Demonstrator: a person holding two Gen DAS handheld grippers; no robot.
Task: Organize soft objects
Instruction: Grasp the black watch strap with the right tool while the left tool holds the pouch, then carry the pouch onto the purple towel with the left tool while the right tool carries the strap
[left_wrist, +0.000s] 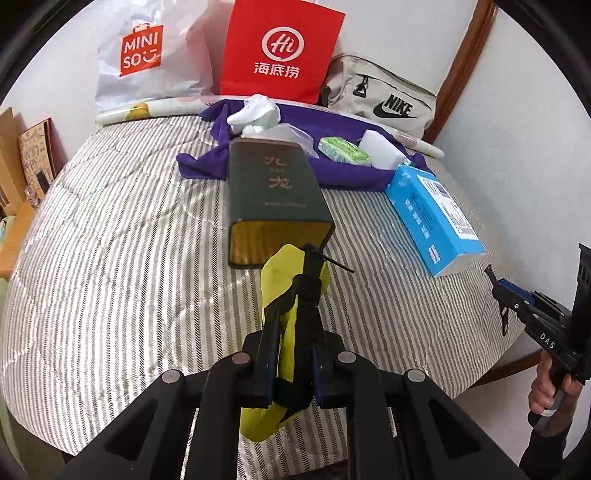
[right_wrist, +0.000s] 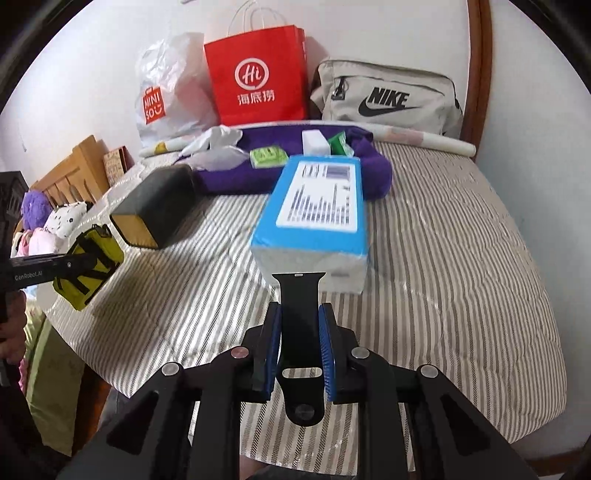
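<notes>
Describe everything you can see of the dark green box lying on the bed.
The dark green box is a tall rectangular carton or tin lying on its side on the striped quilt. Its top face carries faint gold characters, and the end facing the left wrist camera looks open, with a gold lining. Its far end reaches the purple cloth. Only the bedding visibly touches it; the yellow-green cloth in the left gripper hangs just before its open end.

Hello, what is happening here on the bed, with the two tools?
A person is sorting soft items on a striped bed cover with a handheld gripper in each hand. The left gripper is shut on a yellow-green cloth pouch, held above the open end of a dark green box. The right gripper is shut on a black watch strap, held in front of a blue tissue pack.
</notes>
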